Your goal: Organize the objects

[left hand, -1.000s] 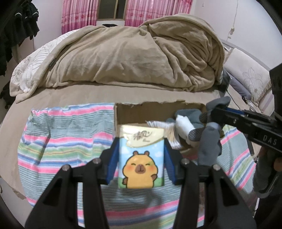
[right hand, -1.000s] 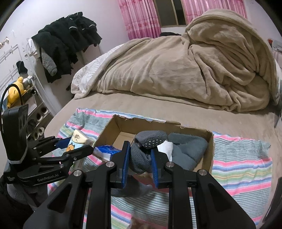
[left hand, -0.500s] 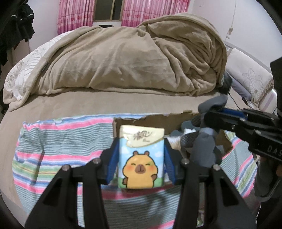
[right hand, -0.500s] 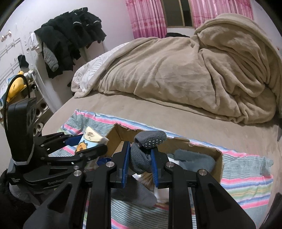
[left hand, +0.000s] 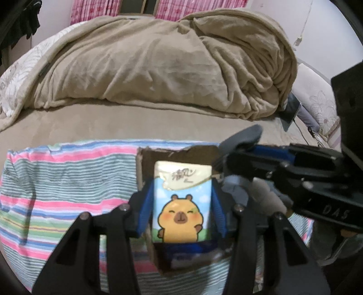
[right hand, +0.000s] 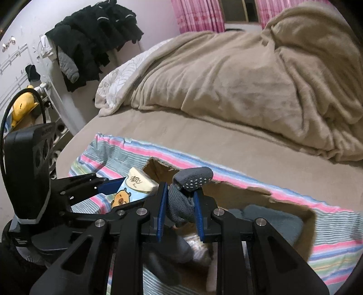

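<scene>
striped cloth (left hand: 68, 181), tan blanket (left hand: 158, 63)

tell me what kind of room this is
Most likely a bedroom: a bed with a rumpled beige blanket, pink curtains at the window, and dark jackets hung by the wall.

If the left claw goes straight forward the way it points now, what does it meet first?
Probably the far wall of the cardboard box, just beyond the tissue pack that the left claw holds; depth is uncertain.
</scene>
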Demonstrator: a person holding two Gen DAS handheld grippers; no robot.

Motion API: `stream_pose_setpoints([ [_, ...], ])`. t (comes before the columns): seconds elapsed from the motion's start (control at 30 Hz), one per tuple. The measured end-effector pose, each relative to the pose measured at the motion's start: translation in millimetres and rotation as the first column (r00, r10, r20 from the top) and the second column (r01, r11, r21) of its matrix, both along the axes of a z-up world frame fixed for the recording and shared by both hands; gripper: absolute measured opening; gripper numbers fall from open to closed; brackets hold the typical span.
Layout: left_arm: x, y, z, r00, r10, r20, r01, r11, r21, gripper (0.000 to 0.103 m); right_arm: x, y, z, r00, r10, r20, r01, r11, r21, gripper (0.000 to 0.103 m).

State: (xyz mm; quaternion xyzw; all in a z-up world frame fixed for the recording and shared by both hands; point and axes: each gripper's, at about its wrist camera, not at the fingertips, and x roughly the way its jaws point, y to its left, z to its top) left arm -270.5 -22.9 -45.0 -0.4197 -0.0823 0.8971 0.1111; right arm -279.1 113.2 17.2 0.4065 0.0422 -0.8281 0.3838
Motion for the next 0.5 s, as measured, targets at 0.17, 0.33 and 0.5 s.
stream_pose_setpoints([
  [0.17, -1.2, 1.2, -3.5, 1.0, -0.001, 0.002, 0.001, 1.0, 0.0, 0.054, -18.8, -2.5, -22.0, 0.997, -0.007, 0.07, 0.006, 1.0, 0.01, 0.024],
  [0.33, 1.0, 1.1, -2.7, 1.0, 0.003, 0.003, -0.003, 1.0, 0.0, 0.057, -20.3, 0.2, -27.1, 0.996, -0.03, 0.082, 0.029, 0.999, 0.018, 0.03],
  [0.5, 10.7, 4.7, 5.4, 1.0, 0.013, -0.009, -0.014, 0.999, -0.038, 0.064, -16.4, 7.2, -19.3, 0.996, -0.05, 0.07, 0.05, 0.999, 0.004, 0.048],
])
